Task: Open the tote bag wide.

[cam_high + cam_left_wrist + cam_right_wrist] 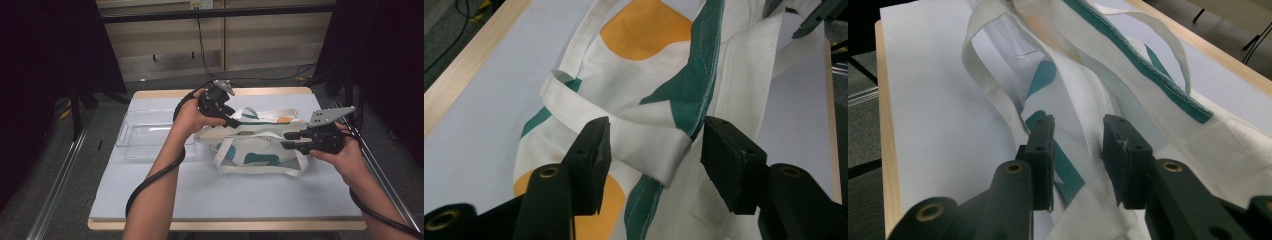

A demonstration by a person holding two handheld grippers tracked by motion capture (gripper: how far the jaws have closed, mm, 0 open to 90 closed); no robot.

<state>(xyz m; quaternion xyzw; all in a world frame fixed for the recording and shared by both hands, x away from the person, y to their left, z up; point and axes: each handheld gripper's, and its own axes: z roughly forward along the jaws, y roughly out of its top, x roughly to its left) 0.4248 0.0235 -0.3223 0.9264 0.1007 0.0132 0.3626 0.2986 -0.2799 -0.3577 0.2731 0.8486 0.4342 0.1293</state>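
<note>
A white cloth tote bag with teal and orange shapes lies flat at the middle of the table. My left gripper is at the bag's far left corner. In the left gripper view its jaws stand apart on either side of a folded white strap, and the pads do not press on it. My right gripper points in at the bag's right edge. In the right gripper view its pads straddle a raised fold of the bag's cloth with a narrow gap left.
A clear plastic tray sits on the white table cover to the left of the bag. Loose handles trail off the bag's rim. Dark stands and cables flank the table.
</note>
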